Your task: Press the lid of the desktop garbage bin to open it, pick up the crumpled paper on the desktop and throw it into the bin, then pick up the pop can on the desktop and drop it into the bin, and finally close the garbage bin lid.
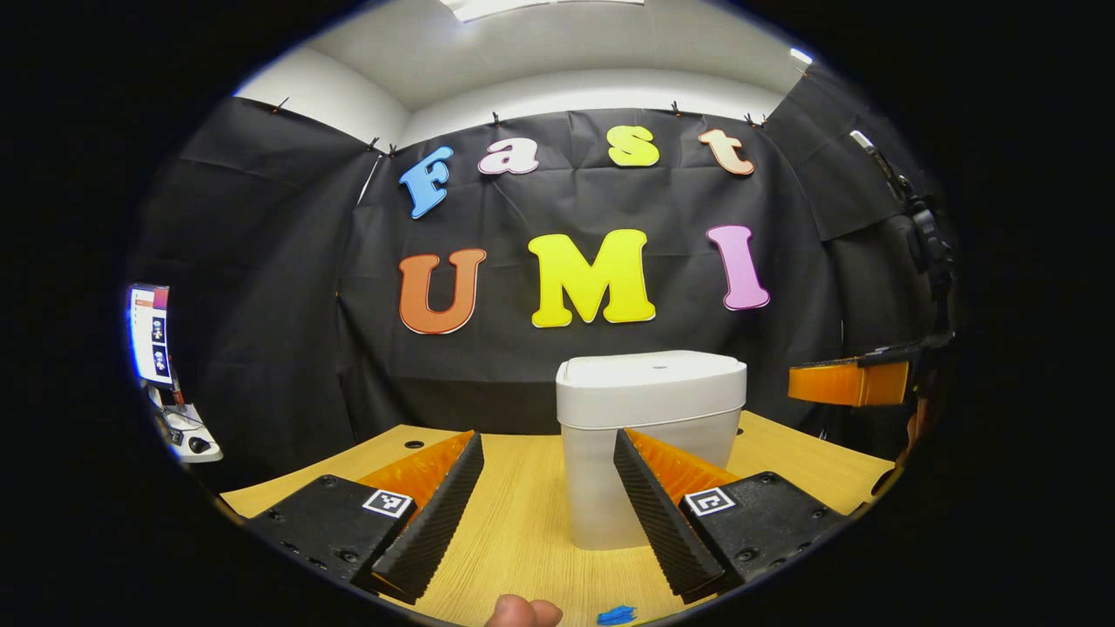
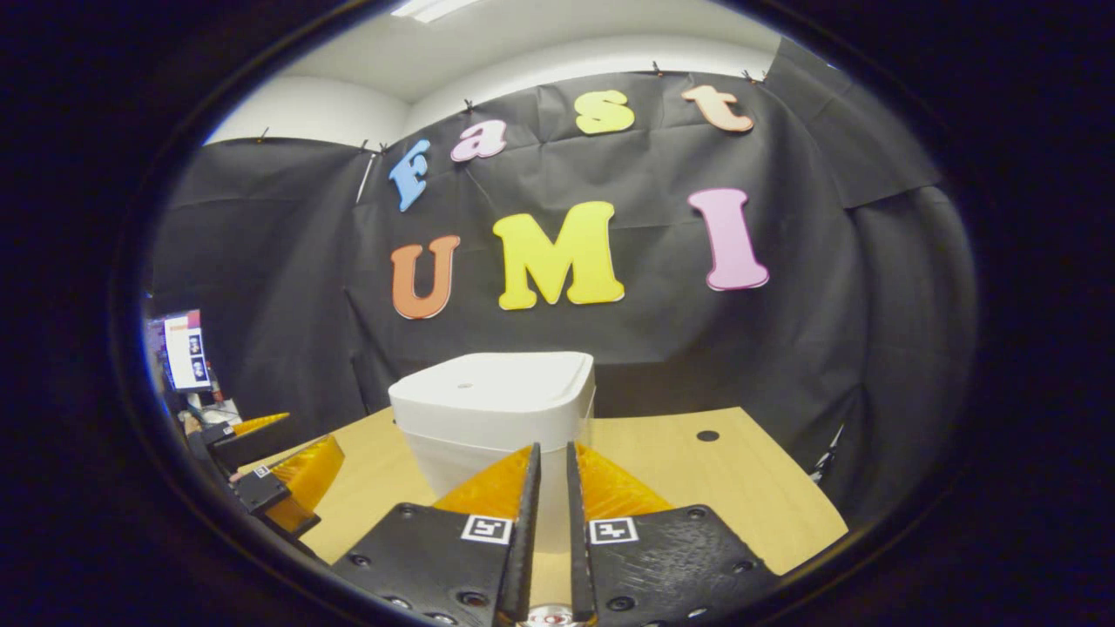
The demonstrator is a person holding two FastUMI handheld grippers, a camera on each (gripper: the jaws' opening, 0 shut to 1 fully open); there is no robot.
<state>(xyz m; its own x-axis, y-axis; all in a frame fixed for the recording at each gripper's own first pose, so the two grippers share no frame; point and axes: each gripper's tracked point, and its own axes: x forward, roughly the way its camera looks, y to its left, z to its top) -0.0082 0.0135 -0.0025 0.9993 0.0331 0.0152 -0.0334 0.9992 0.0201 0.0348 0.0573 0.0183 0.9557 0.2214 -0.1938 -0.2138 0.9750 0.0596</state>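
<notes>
A white desktop bin stands on the wooden desk, its lid down. My left gripper is open, low over the desk just in front of the bin, which stands a little right of the gap between the fingers. My right gripper is shut, with a thin slit between its fingers and nothing in it. It hangs close in front of the bin, slightly above the lid. In the left gripper view the right gripper shows at the far right, at lid height. The left gripper appears low at the left in the right gripper view.
The wooden desk runs back to the black cloth wall. A round cable hole lies right of the bin. A monitor stands off the desk's left side. A thumb and a small blue scrap show at the bottom edge.
</notes>
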